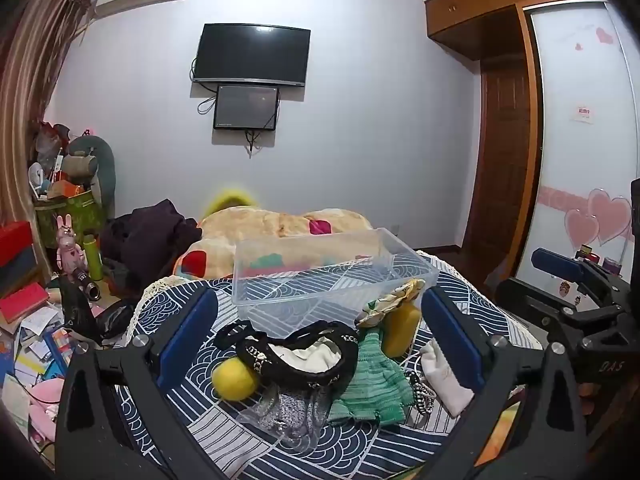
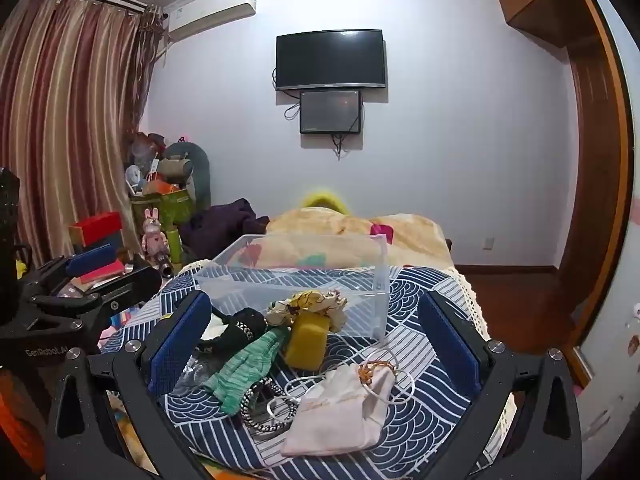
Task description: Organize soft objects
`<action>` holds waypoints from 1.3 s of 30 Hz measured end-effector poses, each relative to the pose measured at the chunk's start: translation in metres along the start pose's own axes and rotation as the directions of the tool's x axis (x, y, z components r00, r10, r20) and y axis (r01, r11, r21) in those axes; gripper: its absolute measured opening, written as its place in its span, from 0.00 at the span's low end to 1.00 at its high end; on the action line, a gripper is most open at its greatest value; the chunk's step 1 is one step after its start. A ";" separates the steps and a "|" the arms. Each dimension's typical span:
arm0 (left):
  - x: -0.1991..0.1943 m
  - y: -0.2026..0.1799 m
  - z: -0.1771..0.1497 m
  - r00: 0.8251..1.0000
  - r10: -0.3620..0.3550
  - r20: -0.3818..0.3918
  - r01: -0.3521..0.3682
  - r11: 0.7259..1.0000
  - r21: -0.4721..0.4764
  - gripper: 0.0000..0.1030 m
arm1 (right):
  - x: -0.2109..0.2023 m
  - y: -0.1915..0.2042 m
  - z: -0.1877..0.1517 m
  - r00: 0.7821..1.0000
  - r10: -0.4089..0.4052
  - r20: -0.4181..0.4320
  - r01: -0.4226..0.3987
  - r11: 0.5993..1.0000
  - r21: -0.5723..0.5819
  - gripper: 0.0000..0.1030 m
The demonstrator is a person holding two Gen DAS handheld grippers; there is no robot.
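Note:
A clear plastic bin (image 1: 332, 276) (image 2: 304, 284) stands on the blue-and-white patterned bedspread (image 1: 184, 396) (image 2: 420, 352). In front of it lie soft items: a black chain-trimmed piece (image 1: 296, 350) (image 2: 240, 330), a yellow ball (image 1: 234, 378), a green knit piece (image 1: 374, 372) (image 2: 244, 368), a yellow sponge (image 1: 400, 330) (image 2: 308, 338), a floral scrunchie (image 1: 390, 300) (image 2: 308, 304) and a white pouch (image 1: 442, 374) (image 2: 340, 412). My left gripper (image 1: 320, 340) is open above the pile. My right gripper (image 2: 316, 344) is open above the pouch and sponge. Both are empty.
A clear plastic bag (image 1: 288, 416) and metal bangles (image 2: 268, 408) lie in the pile. A folded blanket (image 1: 280, 226) lies behind the bin. Cluttered boxes and books (image 1: 28, 320) fill the floor at the left. A wardrobe (image 1: 580, 140) stands at the right.

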State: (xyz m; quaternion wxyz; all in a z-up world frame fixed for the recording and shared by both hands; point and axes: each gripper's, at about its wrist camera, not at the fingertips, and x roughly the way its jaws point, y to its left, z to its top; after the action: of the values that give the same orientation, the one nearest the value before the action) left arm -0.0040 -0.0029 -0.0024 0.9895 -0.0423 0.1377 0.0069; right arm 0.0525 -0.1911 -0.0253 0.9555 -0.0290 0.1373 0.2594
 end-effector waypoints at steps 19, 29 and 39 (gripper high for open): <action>-0.003 0.000 0.002 1.000 -0.003 0.011 0.003 1.000 0.005 1.00 | -0.003 -0.002 0.002 1.000 0.004 0.008 -0.004 1.000 0.001 1.00; -0.006 0.000 0.002 1.000 -0.003 0.018 0.003 1.000 0.010 1.00 | -0.007 -0.002 0.005 1.000 0.003 0.014 -0.003 1.000 -0.004 1.00; -0.007 -0.002 0.001 1.000 -0.001 0.023 0.000 1.000 0.013 1.00 | -0.010 0.000 0.006 1.000 0.003 0.022 -0.003 1.000 -0.009 1.00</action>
State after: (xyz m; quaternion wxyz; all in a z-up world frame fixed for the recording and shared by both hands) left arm -0.0099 -0.0049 0.0009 0.9913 -0.0360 0.1266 0.0062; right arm 0.0459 -0.1951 -0.0164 0.9564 -0.0300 0.1255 0.2619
